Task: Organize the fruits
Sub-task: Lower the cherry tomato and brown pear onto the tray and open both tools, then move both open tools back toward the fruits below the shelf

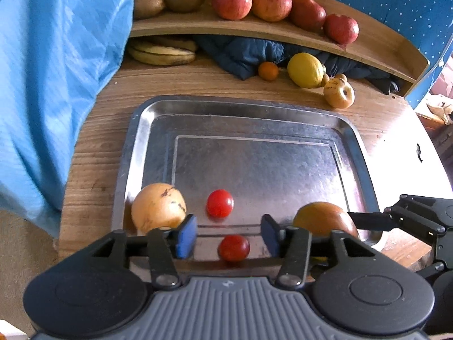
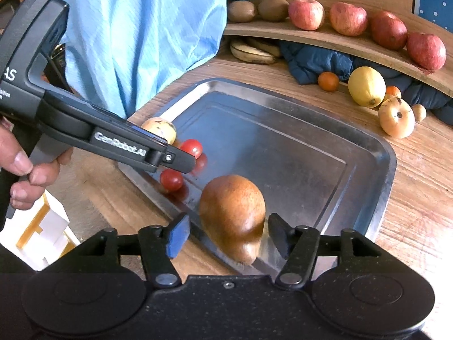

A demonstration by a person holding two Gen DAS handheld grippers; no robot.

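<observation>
Both grippers (image 1: 228, 236) (image 2: 225, 235) gape over the tray (image 1: 365, 170) holding pear (image 2: 232, 215), tomatoes (image 1: 220, 206), apple (image 1: 158, 208).

Bright right-side daylight; fisheye-bent edges

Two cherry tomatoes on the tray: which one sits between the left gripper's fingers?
The nearer cherry tomato, by the tray's front rim. The other tomato lies farther in, beyond the fingertips.

A home, it seems: a wooden table (image 1: 93, 147) with a shelf (image 1: 254, 28) of apples (image 1: 231, 2) (a padded jacket (image 1: 243, 53) stuffed beneath).
</observation>
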